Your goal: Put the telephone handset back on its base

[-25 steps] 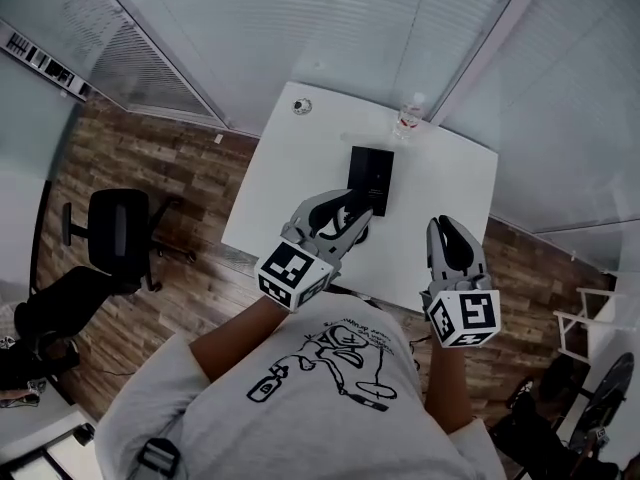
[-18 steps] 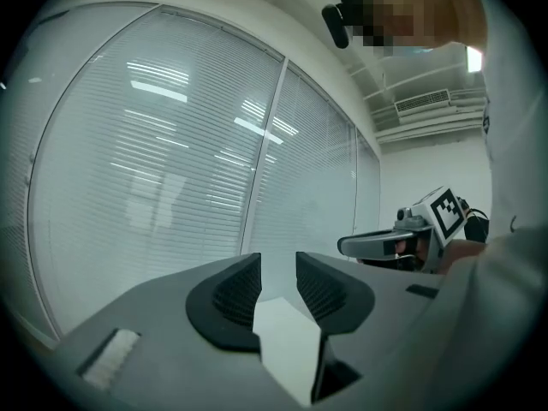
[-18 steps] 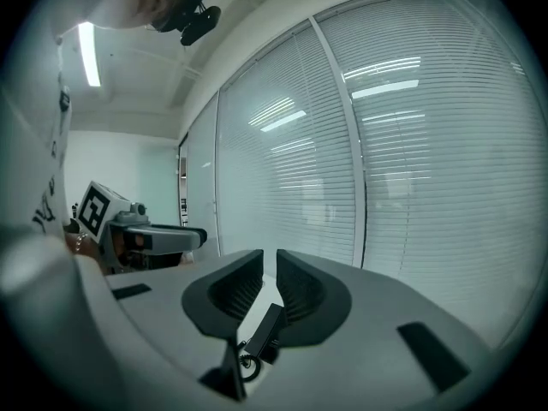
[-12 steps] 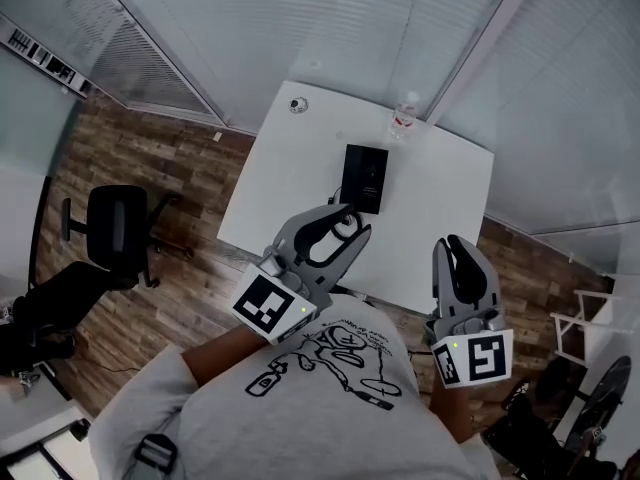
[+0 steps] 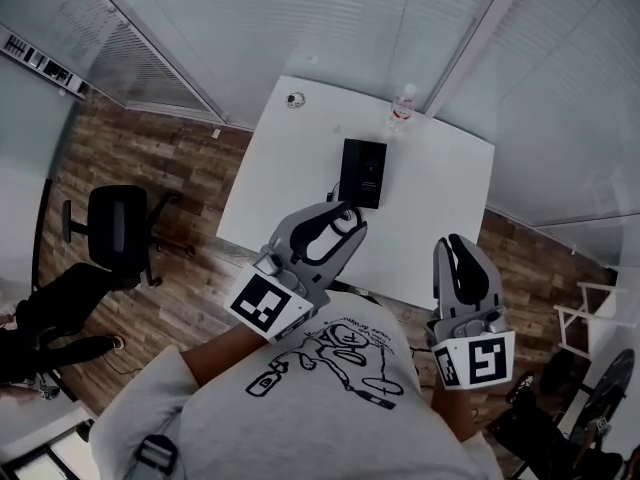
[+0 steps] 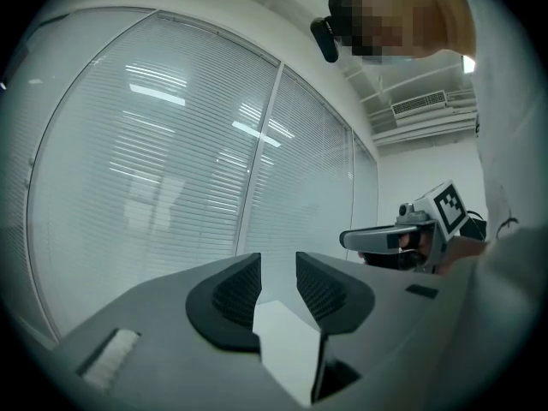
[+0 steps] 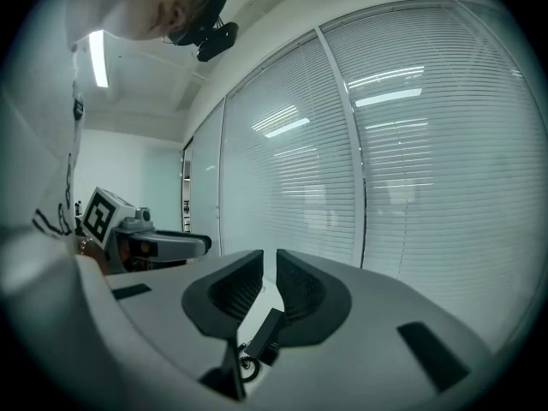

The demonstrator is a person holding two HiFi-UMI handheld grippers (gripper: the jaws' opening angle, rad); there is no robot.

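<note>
The black telephone [image 5: 362,172] lies on the white table [image 5: 290,158], and its coiled cord [image 5: 335,190] trails off its near left corner. From here I cannot tell the handset apart from the base. My left gripper [image 5: 345,218] hangs above the table's near edge, short of the phone; it is open, its jaws have just closed a little, and nothing is between them [image 6: 278,268]. My right gripper [image 5: 455,248] hovers further right, shut and empty. Below the right gripper's jaws [image 7: 270,264] the telephone [image 7: 264,336] and its cord [image 7: 248,365] show.
A water bottle [image 5: 401,111] stands at the table's far edge, and a small round fitting [image 5: 293,99] sits at the far left corner. A black office chair [image 5: 120,233] stands on the wooden floor to the left. Windows with blinds lie beyond the table.
Both grippers have risen and drawn back from the table towards me. The left one has left the near end of the telephone. The telephone has not moved.
</note>
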